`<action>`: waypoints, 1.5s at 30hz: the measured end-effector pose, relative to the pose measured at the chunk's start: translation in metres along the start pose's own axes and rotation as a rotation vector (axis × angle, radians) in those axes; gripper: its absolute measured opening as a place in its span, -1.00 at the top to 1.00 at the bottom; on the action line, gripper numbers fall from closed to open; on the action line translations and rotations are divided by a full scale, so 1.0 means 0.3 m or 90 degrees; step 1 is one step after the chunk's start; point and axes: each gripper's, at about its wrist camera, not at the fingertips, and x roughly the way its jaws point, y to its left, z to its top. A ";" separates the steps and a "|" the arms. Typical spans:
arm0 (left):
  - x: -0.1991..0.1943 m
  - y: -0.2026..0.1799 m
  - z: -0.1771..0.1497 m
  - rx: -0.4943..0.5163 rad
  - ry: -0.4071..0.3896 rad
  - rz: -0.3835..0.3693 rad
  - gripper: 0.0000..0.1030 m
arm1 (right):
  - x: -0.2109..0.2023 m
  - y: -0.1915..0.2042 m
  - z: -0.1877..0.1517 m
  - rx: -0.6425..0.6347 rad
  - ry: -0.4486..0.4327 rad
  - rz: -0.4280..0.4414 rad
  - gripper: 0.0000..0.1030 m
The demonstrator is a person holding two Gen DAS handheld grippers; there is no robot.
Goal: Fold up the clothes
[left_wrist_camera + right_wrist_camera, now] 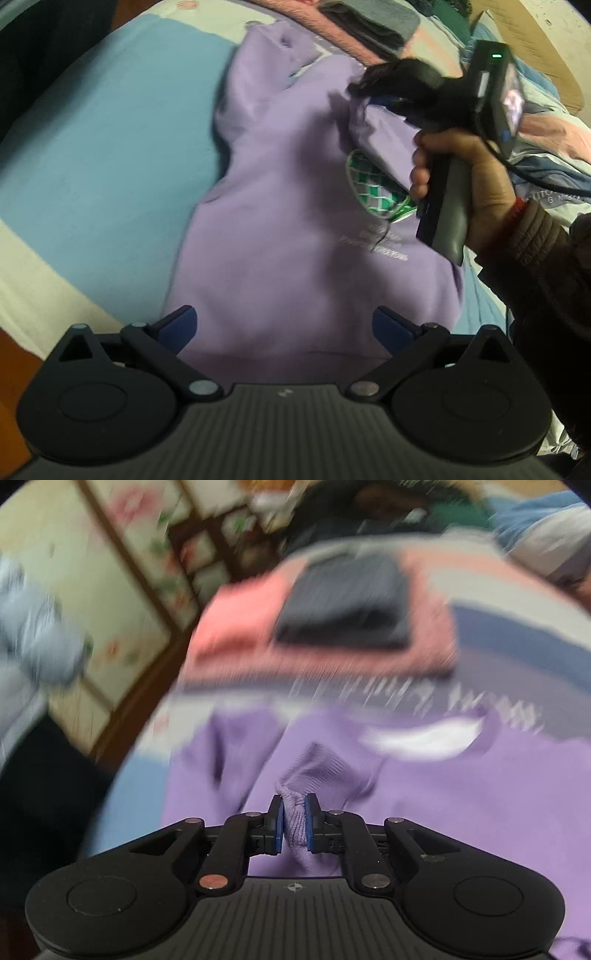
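The right tool (pixel 294 821) pinched the lilac sweatshirt (pixel 303 236) sleeve cuff (pixel 295 812), mid-fold; the left tool (pixel 284 325) gaped empty; laying the sleeve across the body seemingly came next.

- Left of the purple sweatshirt (pixel 295 221), the striped bed (pixel 92 147) lies bare and passable.
- Beyond its collar, the folded pink garment (pixel 332 642) bearing a dark folded garment (pixel 347 602) blocks the way.
- Over its right side, the right gripper (pixel 373 83) and hand (pixel 476 184) hang.

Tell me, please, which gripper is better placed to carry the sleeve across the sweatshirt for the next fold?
The right. The right gripper is already shut on the ribbed cuff of the purple sweatshirt above its chest. The left gripper hangs open over the hem, holding nothing.
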 end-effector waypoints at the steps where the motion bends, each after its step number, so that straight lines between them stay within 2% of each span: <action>1: 0.002 0.009 0.000 -0.001 0.002 0.002 -0.98 | 0.004 0.008 -0.020 -0.004 0.018 0.003 0.70; 3: 0.013 0.023 0.002 -0.002 0.009 0.000 -0.98 | -0.053 -0.009 -0.053 -0.003 0.010 0.014 0.61; 5: 0.030 0.022 0.013 0.006 0.017 -0.007 -0.98 | -0.165 -0.066 -0.094 0.005 -0.021 0.017 0.53; 7: 0.047 0.013 0.025 0.020 0.025 -0.014 -0.98 | -0.296 -0.135 -0.157 0.018 -0.051 -0.005 0.39; 10: 0.076 -0.017 0.041 0.048 0.040 -0.025 -0.98 | -0.450 -0.285 -0.264 0.033 -0.051 -0.107 0.34; 13: 0.110 -0.047 0.056 0.076 0.051 -0.030 -0.99 | -0.528 -0.479 -0.398 0.083 0.016 -0.226 0.32; 14: 0.123 -0.058 0.062 0.086 0.054 -0.032 -0.99 | -0.545 -0.540 -0.438 0.120 0.039 -0.224 0.32; 16: 0.149 -0.076 0.064 0.103 0.064 -0.031 -0.99 | -0.577 -0.655 -0.517 0.199 0.083 -0.184 0.31; 18: 0.174 -0.091 0.055 0.119 0.076 -0.026 -0.99 | -0.590 -0.730 -0.585 0.269 0.109 -0.072 0.29; 19: 0.187 -0.091 0.049 0.122 0.086 -0.022 -0.99 | -0.589 -0.752 -0.615 0.304 0.114 -0.032 0.25; 20: 0.200 -0.090 0.043 0.126 0.095 -0.018 -0.99 | -0.581 -0.768 -0.640 0.331 0.118 -0.016 0.24; 23: 0.223 -0.101 0.031 0.145 0.111 -0.013 -0.99 | -0.572 -0.768 -0.687 0.343 0.127 -0.061 0.49; 24: 0.228 -0.107 0.029 0.152 0.114 -0.013 -0.99 | -0.591 -0.765 -0.701 0.352 0.119 -0.066 0.49; 27: 0.244 -0.124 0.021 0.174 0.124 -0.012 -0.99 | -0.672 -0.759 -0.746 0.394 0.085 -0.070 0.29; 29: 0.249 -0.134 0.020 0.181 0.128 -0.017 -0.99 | -0.703 -0.753 -0.797 0.407 0.094 -0.066 0.14; 31: 0.257 -0.146 0.018 0.188 0.132 -0.020 -0.99 | -0.711 -0.754 -0.855 0.421 0.108 -0.055 0.12; 32: 0.257 -0.154 0.017 0.194 0.135 -0.020 -0.99 | -0.697 -0.752 -0.874 0.436 0.112 -0.045 0.15; 34: 0.257 -0.169 0.013 0.206 0.140 -0.020 -0.99 | -0.668 -0.748 -0.895 0.475 0.112 -0.004 0.73; 37: 0.253 -0.186 0.006 0.228 0.145 -0.020 -0.99 | -0.683 -0.697 -0.873 0.438 0.106 -0.007 0.81; 39: 0.254 -0.195 0.006 0.238 0.148 -0.020 -0.99 | -0.744 -0.671 -0.854 0.421 0.092 0.000 0.83; 40: 0.254 -0.200 0.006 0.243 0.149 -0.020 -0.99 | -0.789 -0.664 -0.844 0.421 0.081 0.009 0.83; 44: 0.254 -0.192 0.014 0.241 0.148 -0.026 -0.99 | -0.997 -0.671 -0.846 0.481 0.015 0.101 0.83; 45: 0.260 -0.187 0.016 0.239 0.150 -0.025 -0.99 | -1.004 -0.678 -0.866 0.480 0.031 0.080 0.83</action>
